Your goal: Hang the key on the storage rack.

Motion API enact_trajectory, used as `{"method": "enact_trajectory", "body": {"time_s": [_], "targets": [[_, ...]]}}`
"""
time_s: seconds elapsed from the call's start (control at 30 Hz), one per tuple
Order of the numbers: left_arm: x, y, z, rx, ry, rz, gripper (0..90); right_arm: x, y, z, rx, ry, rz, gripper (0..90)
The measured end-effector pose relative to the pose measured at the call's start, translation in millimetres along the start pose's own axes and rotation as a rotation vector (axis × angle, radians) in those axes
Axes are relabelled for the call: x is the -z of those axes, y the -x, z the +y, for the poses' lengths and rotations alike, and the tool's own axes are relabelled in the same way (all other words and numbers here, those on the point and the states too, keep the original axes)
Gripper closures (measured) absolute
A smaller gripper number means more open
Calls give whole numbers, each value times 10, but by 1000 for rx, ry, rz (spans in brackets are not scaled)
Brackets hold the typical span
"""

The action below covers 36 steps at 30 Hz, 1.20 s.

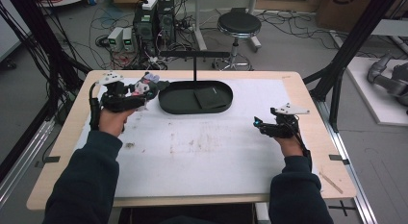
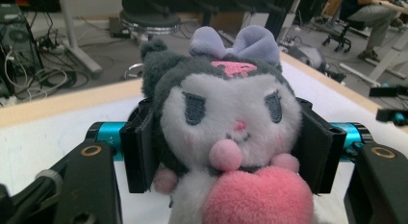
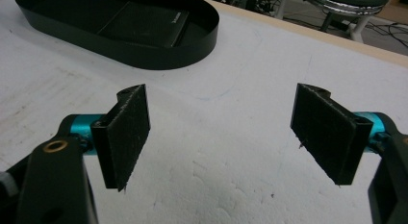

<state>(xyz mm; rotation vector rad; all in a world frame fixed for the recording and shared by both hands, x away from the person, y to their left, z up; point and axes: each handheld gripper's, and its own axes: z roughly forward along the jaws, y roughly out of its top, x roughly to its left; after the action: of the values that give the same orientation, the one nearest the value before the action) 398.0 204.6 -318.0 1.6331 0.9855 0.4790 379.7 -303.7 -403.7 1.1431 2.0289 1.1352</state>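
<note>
Nearest my edge of the table (image 1: 202,176), my right hand-held gripper (image 1: 262,126) rests toward the right edge with its jaws spread wide over bare white surface, nothing between them. Farther off, near the far left corner, my left hand-held gripper (image 1: 144,92) pinches the plush toy (image 2: 226,137) by the sides of its head, lifted off the table; the toy's lower body is cut off below. Just beside it, at the far edge, sits the black oval tray (image 1: 173,106), a dark flat item inside it hard to make out.

lab: computer towers (image 1: 153,22), floor cables (image 1: 284,22), stool (image 1: 238,26).
</note>
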Motion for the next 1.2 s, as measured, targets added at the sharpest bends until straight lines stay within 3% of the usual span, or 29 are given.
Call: {"method": "enact_trajectory", "body": {"time_s": [0.17, 0.47, 0.83, 1.2], "targets": [[-173, -52, 195, 17, 28, 22, 349, -9, 39, -2, -31, 20, 8, 214], [-548, -161, 468, 36, 12, 58, 349, -22, 41, 1, -40, 26, 24, 213], [-816, -256, 551, 66, 22, 66, 348, -20, 87, -12, -56, 31, 25, 213], [-914, -457, 463, 120, 21, 127, 346, -35, 120, -33, -64, 19, 27, 213]]}}
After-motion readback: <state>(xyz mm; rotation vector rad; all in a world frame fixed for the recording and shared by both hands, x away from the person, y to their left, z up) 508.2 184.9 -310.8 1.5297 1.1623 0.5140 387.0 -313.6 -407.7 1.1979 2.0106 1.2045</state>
